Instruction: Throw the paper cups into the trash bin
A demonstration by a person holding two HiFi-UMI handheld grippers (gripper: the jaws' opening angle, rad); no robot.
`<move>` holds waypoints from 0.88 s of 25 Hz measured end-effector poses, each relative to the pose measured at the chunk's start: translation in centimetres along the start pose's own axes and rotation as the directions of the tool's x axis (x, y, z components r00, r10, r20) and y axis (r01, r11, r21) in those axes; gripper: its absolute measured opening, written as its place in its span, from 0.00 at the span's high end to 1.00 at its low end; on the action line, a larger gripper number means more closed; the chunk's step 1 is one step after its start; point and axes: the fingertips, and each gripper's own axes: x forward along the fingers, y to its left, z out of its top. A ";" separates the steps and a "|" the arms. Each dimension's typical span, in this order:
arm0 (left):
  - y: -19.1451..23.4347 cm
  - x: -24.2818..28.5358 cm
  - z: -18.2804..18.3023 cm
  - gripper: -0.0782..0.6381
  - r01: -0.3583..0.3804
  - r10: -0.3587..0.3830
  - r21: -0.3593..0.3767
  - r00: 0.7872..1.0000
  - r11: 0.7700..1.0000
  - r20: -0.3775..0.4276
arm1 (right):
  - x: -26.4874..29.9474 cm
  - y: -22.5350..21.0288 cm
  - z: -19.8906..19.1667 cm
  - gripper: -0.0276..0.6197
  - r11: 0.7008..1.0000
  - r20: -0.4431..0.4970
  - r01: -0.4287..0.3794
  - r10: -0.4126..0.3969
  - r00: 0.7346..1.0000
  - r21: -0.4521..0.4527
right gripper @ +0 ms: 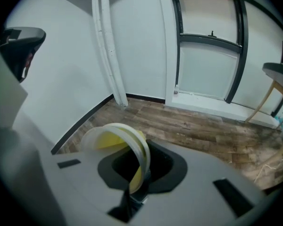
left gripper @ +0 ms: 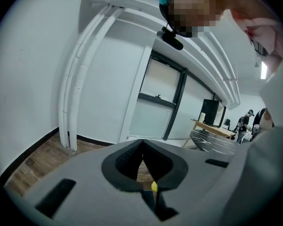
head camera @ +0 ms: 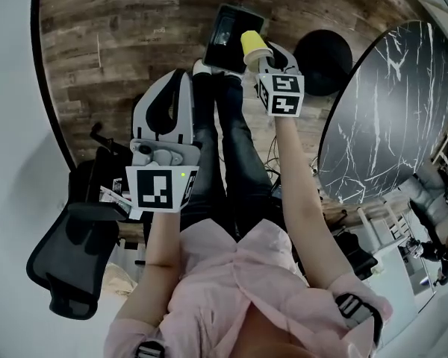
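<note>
Paper cup (head camera: pixel 255 47), the yellow one. Where is it right now?

It's up in the air, clamped in the right gripper (head camera: pixel 263 60). From the head view it hangs by the right edge of a black open-topped box (head camera: pixel 239 13) that stands on the wood floor (head camera: pixel 119 43) just past the person's feet. I take that box to be the trash bin.

So is it thrown away yet?

No. The cup is not released, so for this one only the drop is left. From above it looks over or just beside the bin's rim, but I can't read its height, nor whether it is truly over the opening.

Are any cups already inside?

I can't tell. The bin's inside is dark, with only a pale glint. No other cup shows on the floor or anywhere else in these views.

How does the right gripper hold it?

Its jaws are closed on the cup's wall at the white rim. The right gripper view shows the rim pinched and bent between them, with the mouth of the cup turned toward the camera.

And the left gripper (head camera: pixel 176 79)?

It is held lower, nearer the body, on the person's left side and well apart from the bin. Its own view shows the jaws brought together at the tips with nothing between them. The yellow speck in the slit is only the far cup seen through it.
</note>
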 end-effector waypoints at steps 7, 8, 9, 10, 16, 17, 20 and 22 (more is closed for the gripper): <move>1.0 0.4 -1.7 0.87 -0.018 0.018 0.003 1.000 1.000 -0.010 | 3.2 0.0 -2.8 0.90 1.000 -0.045 -0.009 0.008 0.999 -0.004; 1.3 0.4 -2.0 0.87 -0.026 0.026 0.002 1.000 1.000 -0.009 | 3.9 0.1 -3.3 0.90 1.000 -0.051 -0.014 0.014 0.999 -0.007; 1.7 0.4 -2.4 0.87 -0.036 0.036 -0.001 0.999 0.999 -0.009 | 4.6 0.2 -3.9 0.90 1.000 -0.058 -0.021 0.020 0.998 -0.013; 2.0 0.4 -2.9 0.87 -0.046 0.046 -0.007 0.999 0.999 -0.008 | 5.4 0.3 -4.4 0.90 0.999 -0.065 -0.027 0.026 0.998 -0.021; 3.6 0.3 -6.5 0.87 -0.090 0.089 -0.054 0.996 0.994 -0.020 | 9.1 0.3 -7.0 0.90 0.997 -0.095 -0.048 0.042 0.995 -0.064; 3.6 0.3 -7.1 0.87 -0.096 0.095 -0.057 0.995 0.994 -0.024 | 9.5 0.3 -7.4 0.90 0.996 -0.101 -0.050 0.043 0.994 -0.072; 3.8 0.2 -8.6 0.87 -0.101 0.099 -0.066 0.994 0.993 -0.034 | 10.5 0.3 -8.5 0.90 0.995 -0.112 -0.051 0.041 0.993 -0.087; 4.2 0.7 -9.3 0.87 -0.096 0.094 -0.068 0.995 0.993 -0.034 | 11.3 0.3 -9.2 0.90 0.994 -0.119 -0.051 0.039 0.992 -0.100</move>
